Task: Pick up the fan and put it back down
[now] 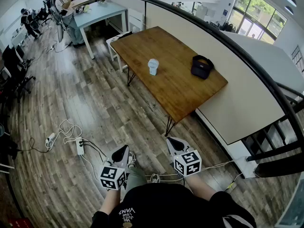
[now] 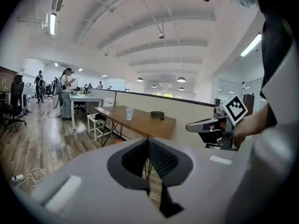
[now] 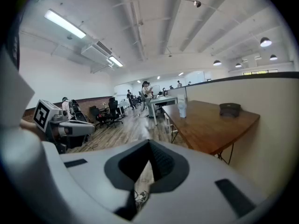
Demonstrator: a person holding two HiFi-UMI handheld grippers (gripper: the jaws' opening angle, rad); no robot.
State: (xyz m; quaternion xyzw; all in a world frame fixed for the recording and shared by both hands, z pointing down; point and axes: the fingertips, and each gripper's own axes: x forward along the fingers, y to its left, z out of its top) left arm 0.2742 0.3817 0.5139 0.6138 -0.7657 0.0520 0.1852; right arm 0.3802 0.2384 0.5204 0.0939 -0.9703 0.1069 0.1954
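Note:
A small white fan (image 1: 153, 66) stands upright near the middle of the wooden table (image 1: 142, 44), far ahead of me. In the left gripper view the fan (image 2: 129, 113) is a small shape on that table (image 2: 140, 120), and in the right gripper view the fan (image 3: 181, 109) stands at the table's (image 3: 210, 129) far end. My left gripper (image 1: 120, 152) and right gripper (image 1: 172, 143) are held close to my body over the floor, well short of the table. Both are shut with nothing between the jaws. The right gripper (image 2: 189, 126) shows in the left gripper view, the left gripper (image 3: 91, 127) in the right one.
A dark cap (image 1: 202, 66) lies on the table to the right of the fan. A white partition wall (image 1: 228, 103) runs along the table's right side. A power strip and cables (image 1: 71, 141) lie on the wood floor at left. People stand by a white desk (image 1: 97, 11) far back.

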